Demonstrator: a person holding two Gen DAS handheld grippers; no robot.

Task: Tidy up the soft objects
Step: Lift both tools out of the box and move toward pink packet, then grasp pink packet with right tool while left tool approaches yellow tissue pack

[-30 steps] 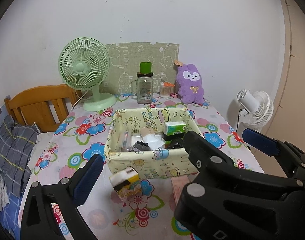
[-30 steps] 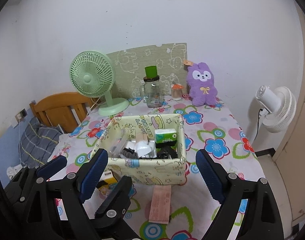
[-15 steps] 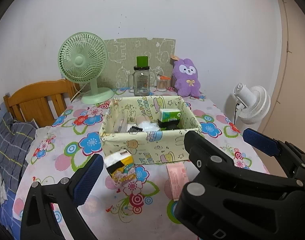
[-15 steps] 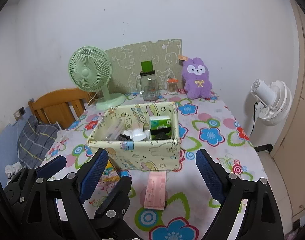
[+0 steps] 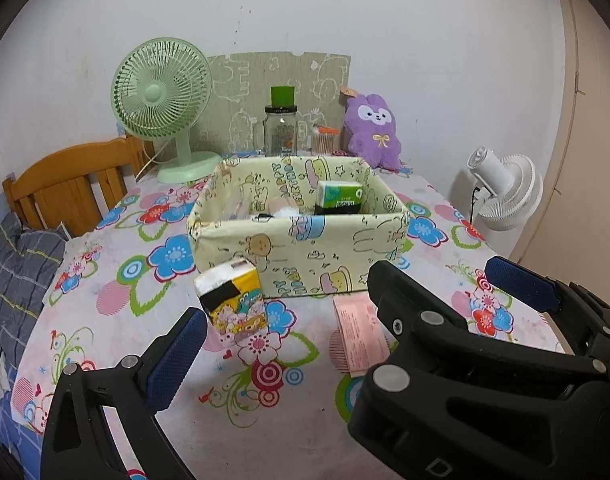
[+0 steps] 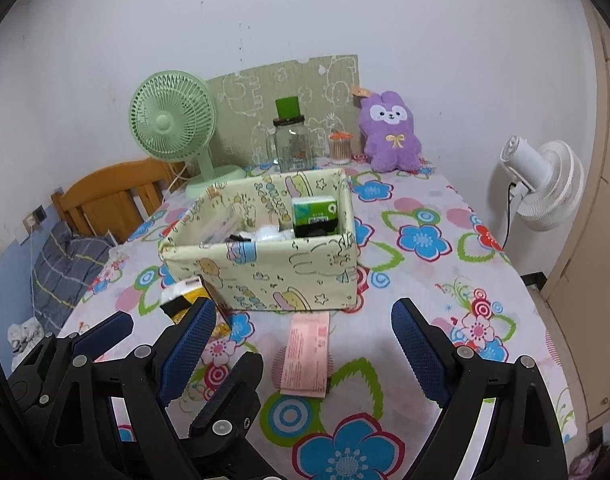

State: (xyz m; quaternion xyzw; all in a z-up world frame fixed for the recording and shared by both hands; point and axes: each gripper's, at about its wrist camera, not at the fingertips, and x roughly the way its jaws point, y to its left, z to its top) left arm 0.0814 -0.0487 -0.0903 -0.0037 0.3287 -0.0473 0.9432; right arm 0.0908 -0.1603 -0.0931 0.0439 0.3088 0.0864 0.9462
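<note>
My left tongs [image 5: 337,308] are released, nothing between the pads, and so are my right tongs [image 6: 303,340], with their jaws standing wide over the flowered surface [image 6: 425,280].

Furthest left lies the tissue pack [image 5: 233,298], the yellow-and-black one, standing tilted just in front of the basket's [image 5: 297,256] near wall at its left corner. From the left tongs it sits at about eleven o'clock, close to the left pad [image 5: 177,356]. From the right tongs it is at ten o'clock and half hidden behind that left pad [image 6: 189,344], so I judge my left hand the nearer and better placed for it.

Next comes the pink packet [image 6: 307,354], flat on the surface, its long axis running from me toward the basket (twelve to six). It lies dead ahead of the right tongs, between the pads' lines, so my right hand owns that one.

Both soft things are outside the basket, which already holds a green tissue pack [image 6: 315,210] at its right end.
</note>
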